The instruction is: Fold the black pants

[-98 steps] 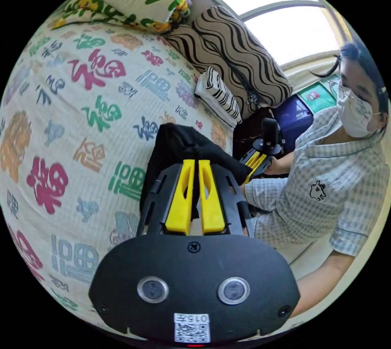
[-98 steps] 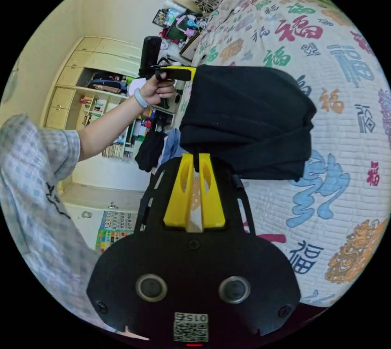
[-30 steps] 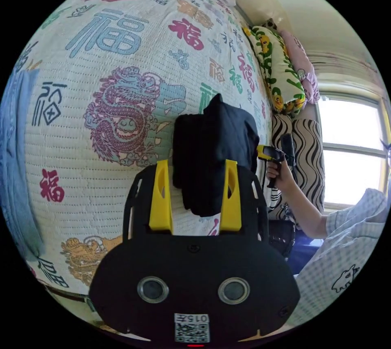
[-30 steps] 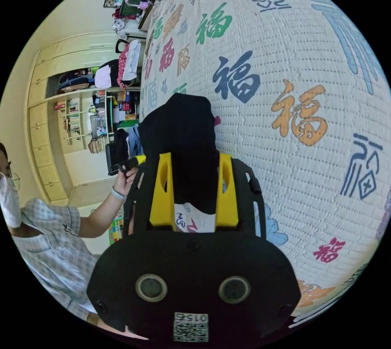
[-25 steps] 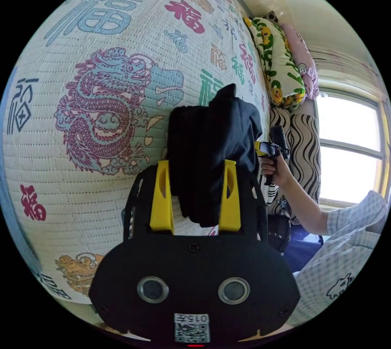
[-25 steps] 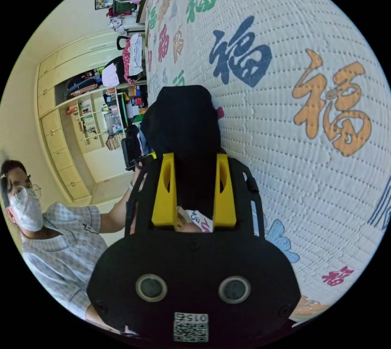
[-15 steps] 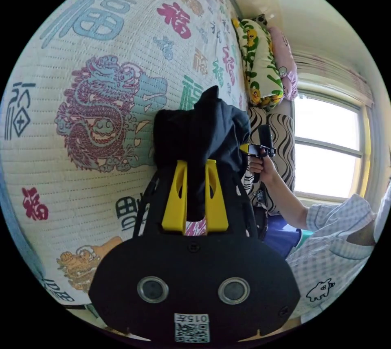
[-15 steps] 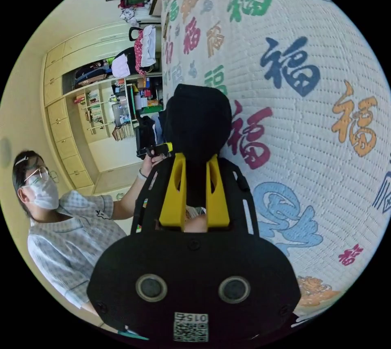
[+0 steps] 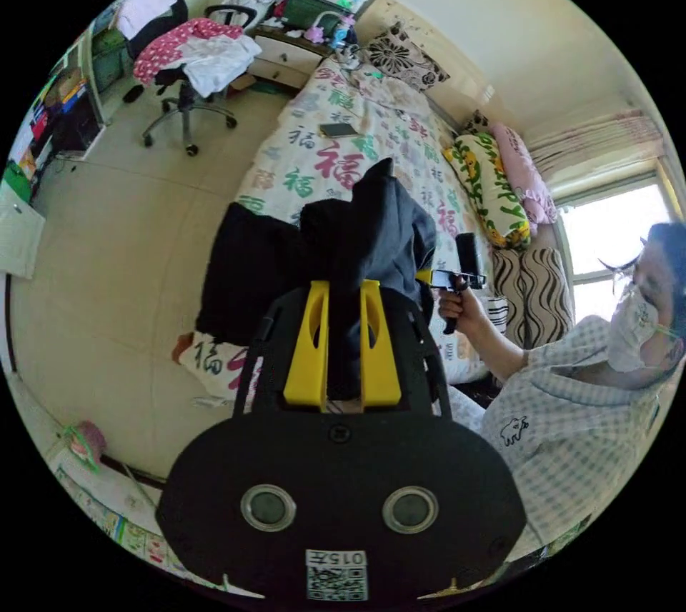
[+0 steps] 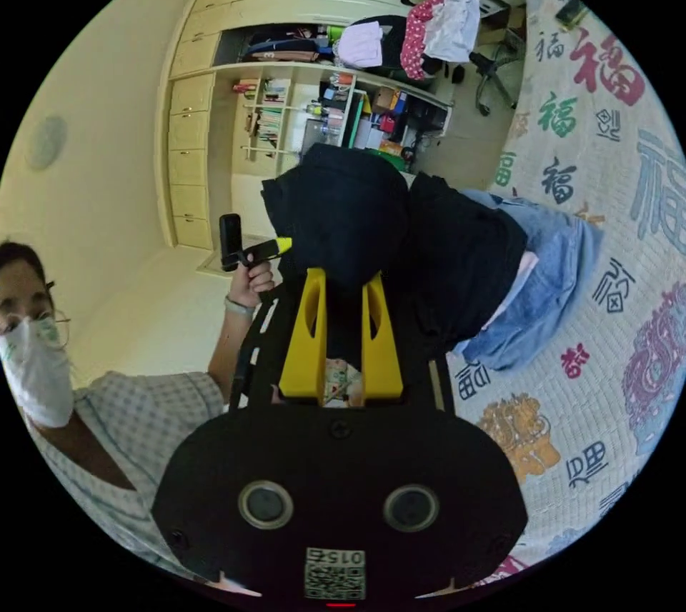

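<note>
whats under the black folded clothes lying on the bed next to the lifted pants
In the right gripper view, the dark folded garment lies on a blue denim piece with a pale pink edge peeking between them, all on the printed quilt. How far the denim reaches underneath is covered.

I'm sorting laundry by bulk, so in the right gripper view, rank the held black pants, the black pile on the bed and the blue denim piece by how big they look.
1. Black pile.
2. Black pants, held close to the camera, so looking bigger than they are; near the pile's apparent size.
3. Blue denim piece, partly hidden under the pile, so its true size is unsure.
</note>
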Demonstrator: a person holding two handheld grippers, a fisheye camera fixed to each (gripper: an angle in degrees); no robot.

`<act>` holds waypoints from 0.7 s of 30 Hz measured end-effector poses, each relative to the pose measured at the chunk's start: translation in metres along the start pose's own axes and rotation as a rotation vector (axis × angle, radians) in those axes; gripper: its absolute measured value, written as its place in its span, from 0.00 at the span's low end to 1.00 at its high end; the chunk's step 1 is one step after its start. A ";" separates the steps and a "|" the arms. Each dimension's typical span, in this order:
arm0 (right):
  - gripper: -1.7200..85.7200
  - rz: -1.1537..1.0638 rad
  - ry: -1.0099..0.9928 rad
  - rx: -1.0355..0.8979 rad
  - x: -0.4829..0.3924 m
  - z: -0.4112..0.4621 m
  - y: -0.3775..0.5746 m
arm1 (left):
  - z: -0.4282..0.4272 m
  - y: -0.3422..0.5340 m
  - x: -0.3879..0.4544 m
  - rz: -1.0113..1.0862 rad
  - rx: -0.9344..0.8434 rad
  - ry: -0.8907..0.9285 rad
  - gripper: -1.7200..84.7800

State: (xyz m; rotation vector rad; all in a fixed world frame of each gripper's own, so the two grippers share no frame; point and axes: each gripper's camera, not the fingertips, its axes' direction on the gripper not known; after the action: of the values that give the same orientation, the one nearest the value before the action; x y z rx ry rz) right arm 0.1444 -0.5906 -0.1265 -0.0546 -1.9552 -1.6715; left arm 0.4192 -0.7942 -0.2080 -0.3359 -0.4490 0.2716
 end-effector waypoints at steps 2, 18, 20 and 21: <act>0.11 -0.029 0.214 -0.071 0.001 0.057 -0.018 | 0.003 0.010 -0.030 -0.071 -0.045 -0.102 0.10; 0.13 -0.079 0.630 -0.167 0.009 0.171 -0.028 | 0.083 0.088 0.103 0.116 0.003 -0.894 0.15; 0.14 -0.094 0.665 -0.215 0.006 0.178 -0.033 | 0.091 0.105 0.168 0.280 0.121 -1.173 0.15; 0.14 -0.104 0.676 -0.220 0.004 0.179 -0.033 | 0.094 0.109 0.184 0.325 0.156 -1.232 0.15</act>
State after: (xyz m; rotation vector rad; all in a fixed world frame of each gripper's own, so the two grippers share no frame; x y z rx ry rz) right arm 0.0595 -0.4345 -0.1664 0.4752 -1.2844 -1.6742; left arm 0.5146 -0.6106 -0.0997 -0.0454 -1.5795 0.8302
